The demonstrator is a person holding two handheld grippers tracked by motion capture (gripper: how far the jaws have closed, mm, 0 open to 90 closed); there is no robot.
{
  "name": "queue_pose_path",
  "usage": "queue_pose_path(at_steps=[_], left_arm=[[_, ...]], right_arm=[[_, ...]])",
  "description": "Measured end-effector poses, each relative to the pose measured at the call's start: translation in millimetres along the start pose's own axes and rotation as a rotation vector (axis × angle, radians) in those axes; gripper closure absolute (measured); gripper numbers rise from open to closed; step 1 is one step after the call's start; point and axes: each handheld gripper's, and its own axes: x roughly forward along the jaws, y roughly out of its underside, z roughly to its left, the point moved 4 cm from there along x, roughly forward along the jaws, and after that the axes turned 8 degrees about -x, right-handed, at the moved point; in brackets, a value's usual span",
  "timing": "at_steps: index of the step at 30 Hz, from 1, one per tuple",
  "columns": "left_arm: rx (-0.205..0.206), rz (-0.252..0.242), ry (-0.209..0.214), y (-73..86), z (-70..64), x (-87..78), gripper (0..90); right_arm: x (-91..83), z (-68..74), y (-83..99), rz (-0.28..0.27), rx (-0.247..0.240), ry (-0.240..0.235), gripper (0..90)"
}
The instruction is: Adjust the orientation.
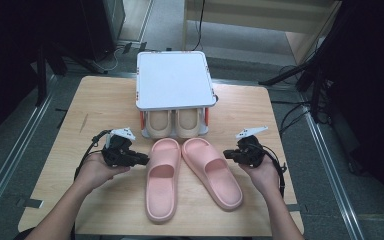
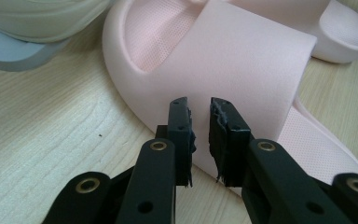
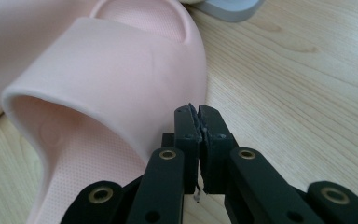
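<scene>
Lying side by side on the wooden table [image 1: 105, 100], heels toward the person, are two pink slippers: the left slipper [image 1: 162, 177] and the right slipper [image 1: 212, 172]. The left tongs [image 1: 142, 159] hover at the left slipper's outer edge, jaws slightly apart with nothing between them. The right tongs [image 1: 227, 154] sit just beside the right slipper's strap, jaws pressed together and empty. Farther back, a white shoe rack [image 1: 174, 80] holds a beige pair [image 1: 172, 123] on its lower level.
</scene>
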Motion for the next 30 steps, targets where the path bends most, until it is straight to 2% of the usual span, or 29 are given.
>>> queue_pose_path(at_steps=[2,6,7,14,18,26,30], left_arm=[[0.0,0.009,0.001,0.3,0.4,2.1,77.9],[0.0,0.023,-0.001,0.6,1.0,6.4,77.3],[0.001,0.022,-0.001,0.5,1.1,6.7,77.1],[-0.011,0.025,0.011,-0.6,2.6,7.3,76.5],[-0.01,0.031,0.021,-2.5,3.5,7.6,76.4],[-0.018,0.037,0.035,-6.4,5.5,8.5,76.0],[-0.021,0.035,0.048,-7.6,5.2,9.5,75.7]], right_arm=[[1.1,-0.3,1.5,0.013,0.001,0.004,87.5],[5.8,4.8,1.5,0.03,-0.029,-0.009,87.7],[6.2,7.1,0.9,0.038,-0.038,0.012,87.8],[7.0,13.2,0.6,0.036,-0.051,0.009,87.9],[6.2,18.0,1.6,0.03,-0.018,0.003,88.0],[9.1,30.2,1.2,0.018,-0.028,-0.032,87.8],[9.1,33.7,1.4,0.0,-0.007,-0.044,87.8]])
